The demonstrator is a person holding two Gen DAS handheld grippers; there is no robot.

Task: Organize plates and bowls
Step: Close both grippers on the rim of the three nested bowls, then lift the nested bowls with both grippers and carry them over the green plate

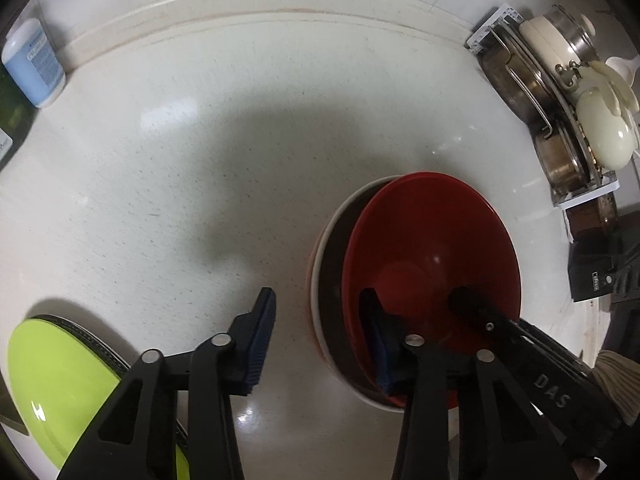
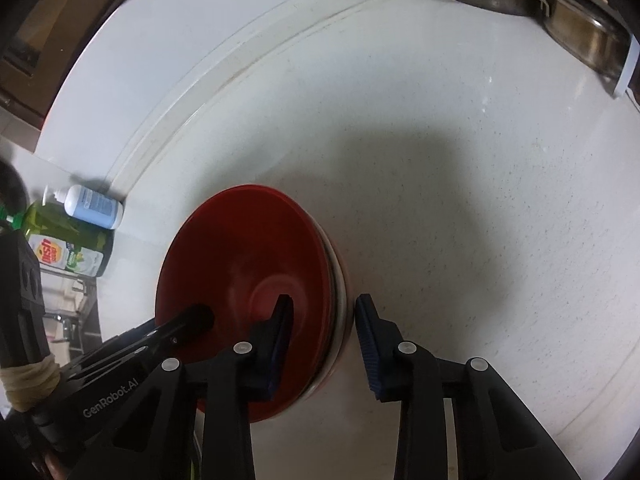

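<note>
Right now the red bowl (image 1: 432,240) sits inside a darker bowl with a white edge (image 1: 320,264), and the 2 bowls rest together on the pale counter (image 1: 200,140). The left gripper (image 1: 318,300) points down at the stack. 1 finger is inside the red bowl and the other is outside, so the near edge of the stack lies between them. Its jaws are spread, and the outside pad is clearly not touching the bowl. The right gripper (image 2: 324,310) does the same on the other side of the stack. 1 finger is in the red bowl and the other is just beside the outer wall. Its jaws are apart too and do not seem to pinch yet. I think 2 grippers are used, 1 on each side, so the stack can come up flat and not tip. A green plate (image 1: 60,380) lies on another plate, close under the left gripper on its outer side. That may be where plates go. A rack of pots (image 1: 560,120) stands far ahead, past the bowls.
</note>
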